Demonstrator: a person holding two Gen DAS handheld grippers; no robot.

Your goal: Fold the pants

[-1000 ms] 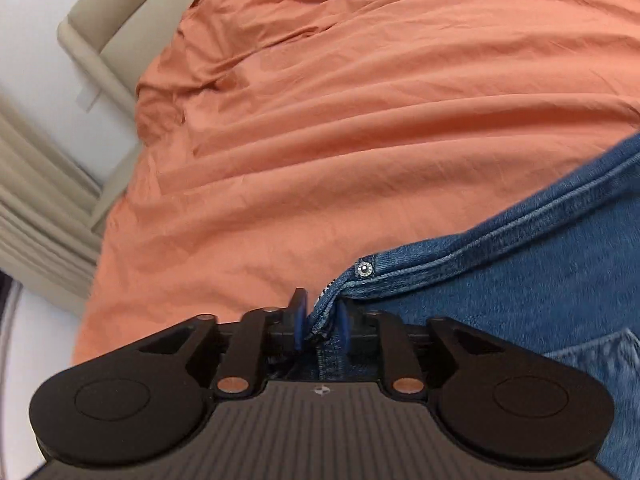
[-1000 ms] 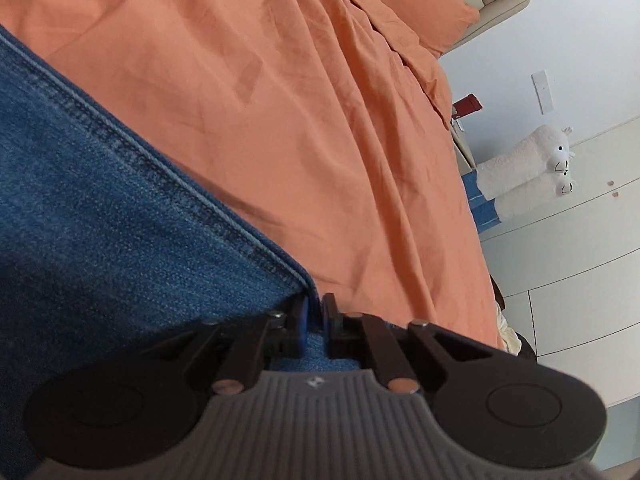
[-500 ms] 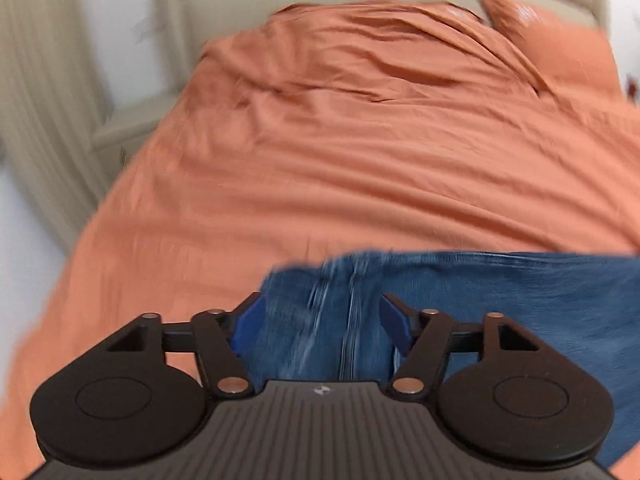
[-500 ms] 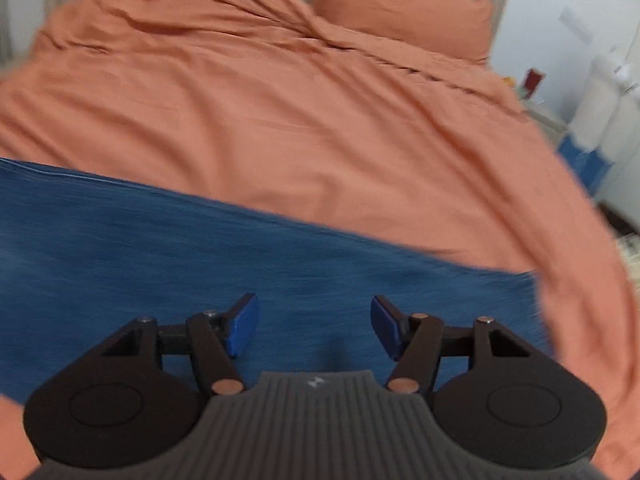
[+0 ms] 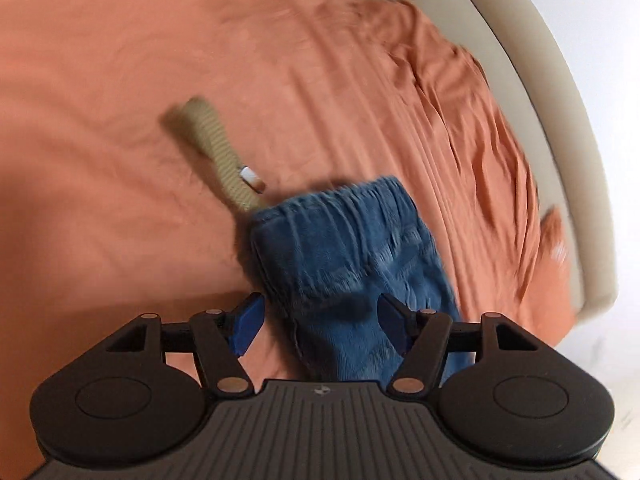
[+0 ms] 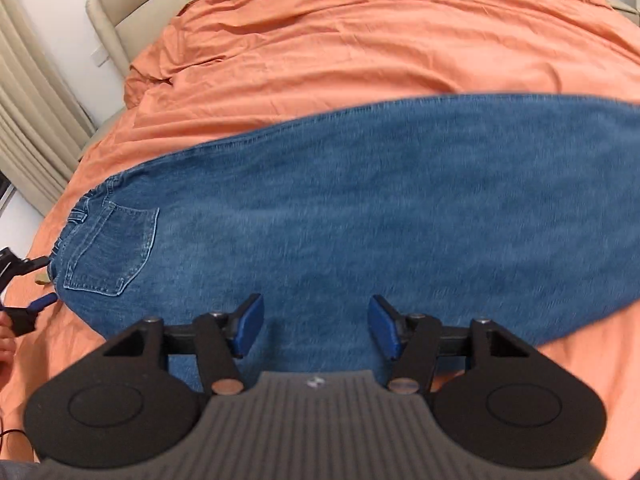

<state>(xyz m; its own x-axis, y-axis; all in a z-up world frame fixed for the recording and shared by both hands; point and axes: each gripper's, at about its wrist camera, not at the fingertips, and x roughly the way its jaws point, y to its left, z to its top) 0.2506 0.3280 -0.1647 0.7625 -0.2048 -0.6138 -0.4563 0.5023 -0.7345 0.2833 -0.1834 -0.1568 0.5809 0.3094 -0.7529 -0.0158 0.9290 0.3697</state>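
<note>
Blue jeans lie folded lengthwise across the orange bedsheet, back pocket up at the left end. My right gripper hovers over their near edge with its jaws wide apart and closing; the pads press on nothing. In the left wrist view the elastic waistband faces me, and a tan strap with a white tip runs out from it. My left gripper stands open over the waist end, denim below its fingers. It also shows at the right wrist view's left edge as the left gripper.
A beige padded bed frame curves around the bed's edge, seen again as the headboard. Pleated curtains hang at the far left. A hand holds the left gripper. Wrinkled sheet stretches beyond the jeans.
Both grippers were shut on the jeans' edges a second ago. They have opened, let go and pulled back, rolling as they moved. The jeans now lie flat on the sheet.
</note>
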